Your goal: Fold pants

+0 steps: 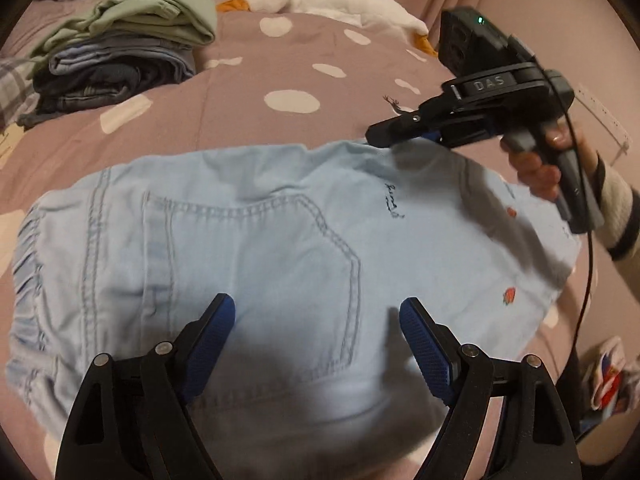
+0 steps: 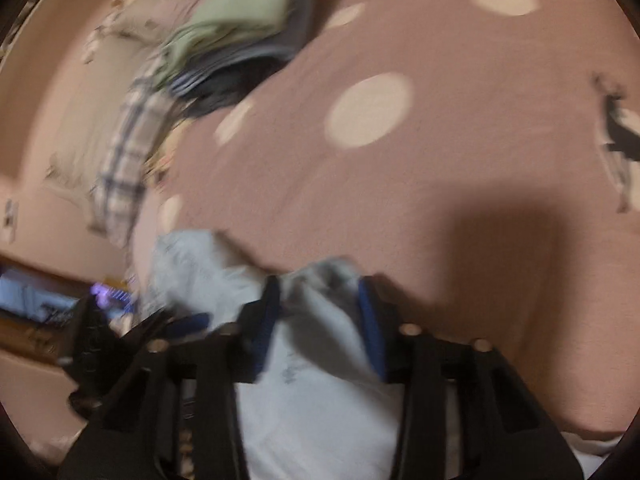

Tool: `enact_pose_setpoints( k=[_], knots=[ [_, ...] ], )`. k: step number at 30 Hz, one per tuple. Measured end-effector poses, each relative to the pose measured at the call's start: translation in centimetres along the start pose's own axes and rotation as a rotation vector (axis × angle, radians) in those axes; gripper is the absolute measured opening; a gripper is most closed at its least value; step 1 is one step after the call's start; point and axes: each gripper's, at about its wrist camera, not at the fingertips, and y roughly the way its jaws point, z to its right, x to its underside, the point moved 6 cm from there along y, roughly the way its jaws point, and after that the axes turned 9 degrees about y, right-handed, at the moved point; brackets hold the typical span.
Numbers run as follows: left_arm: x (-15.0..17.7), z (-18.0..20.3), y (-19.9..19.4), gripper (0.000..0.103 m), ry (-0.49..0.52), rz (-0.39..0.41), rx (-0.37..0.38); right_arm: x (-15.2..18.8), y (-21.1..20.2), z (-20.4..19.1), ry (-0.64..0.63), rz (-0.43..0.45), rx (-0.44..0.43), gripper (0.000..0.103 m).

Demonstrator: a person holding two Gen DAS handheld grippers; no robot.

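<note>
Pants [image 1: 248,248] lie under the parted left tongs [image 1: 316,312]; right tongs [image 2: 320,292] clamp their edge.

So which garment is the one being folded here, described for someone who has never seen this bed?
On the mauve bedspread with white dots, look at the near edge, in front of the stack of folded clothes at the far left. The pants lie spread there alone: pale blue denim, stitched back pocket, gathered waistband, tiny red embroidered motifs.

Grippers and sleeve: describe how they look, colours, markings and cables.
Both grippers are black plastic with blue textured pads and silver rivets. The right gripper reads "DAS" in pale letters, carries a dark box with a green light, and trails a black cable. The sleeve is cream knit with dark stripes.
</note>
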Motion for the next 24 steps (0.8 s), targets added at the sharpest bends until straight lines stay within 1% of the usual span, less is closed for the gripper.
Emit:
enact_pose_setpoints(
  k=[2,3,4,5,9,10,11,12,13,15,16,17,18,19,20,21,22,23,24],
  knots=[
    [-0.3,-0.6,0.3,0.084,-0.023,0.000,0.010,0.3,0.3,-0.9,-0.032,-0.025,0.004,0.021],
    [-0.5,-0.7,0.4,0.084,-0.035,-0.001,0.016,0.6,0.6,-1.3,-0.049,-0.044,0.023,0.018],
    [-0.1,-1.0,0.0,0.085,-0.046,0.000,0.020,0.6,0.8,-1.5,-0.074,-0.045,0.055,0.011],
    [0.0,-1.3,-0.1,0.084,-0.055,0.002,0.024,0.5,0.9,-1.7,-0.111,-0.026,0.108,0.008],
    [0.1,-1.3,-0.1,0.084,-0.054,0.010,0.029,-0.7,1.1,-1.6,-0.123,0.051,0.162,0.006],
    [0.2,-1.2,-0.3,0.084,-0.050,0.010,0.028,-1.2,1.1,-1.1,-0.127,0.074,0.190,0.006],
    [0.3,-1.1,-0.3,0.085,-0.049,0.009,0.027,-1.9,1.1,-0.4,-0.138,0.106,0.243,0.006],
    [0.2,-1.1,-0.3,0.085,-0.047,0.007,0.025,-2.6,1.3,0.4,-0.124,0.130,0.290,0.005],
    [0.1,-1.1,-0.2,0.085,-0.044,0.004,0.023,-3.1,1.3,1.4,-0.094,0.134,0.317,0.002],
    [0.3,-1.0,-0.2,0.085,-0.034,0.002,0.012,-3.3,1.0,2.0,-0.074,0.140,0.317,0.002],
    [0.3,-0.9,-0.2,0.085,-0.031,0.002,0.010,-3.1,0.6,1.8,-0.086,0.168,0.326,0.007],
    [0.3,-0.9,-0.2,0.085,-0.027,0.002,0.007,-2.9,-0.6,1.5,-0.097,0.215,0.319,0.007],
    [0.2,-0.9,-0.1,0.085,-0.028,0.003,0.005,-2.5,-1.9,1.1,-0.089,0.263,0.296,0.007],
    [0.2,-0.9,-0.1,0.085,-0.031,0.003,0.006,-2.0,-2.8,1.1,-0.080,0.297,0.277,0.010],
    [0.2,-0.9,-0.1,0.085,-0.037,0.005,0.005,-0.9,-4.3,0.9,-0.063,0.346,0.234,0.021],
    [0.2,-0.9,-0.1,0.085,-0.041,0.006,0.004,0.2,-5.1,0.9,-0.057,0.358,0.204,0.030],
    [0.2,-0.9,-0.1,0.085,-0.042,0.006,0.001,1.5,-5.6,0.9,-0.055,0.364,0.185,0.045],
    [0.2,-0.9,-0.1,0.085,-0.042,0.006,-0.003,3.7,-6.0,1.2,-0.062,0.367,0.180,0.047],
    [0.2,-0.8,0.0,0.085,-0.041,0.005,-0.009,5.1,-5.9,1.2,-0.069,0.359,0.189,0.046]
  ],
)
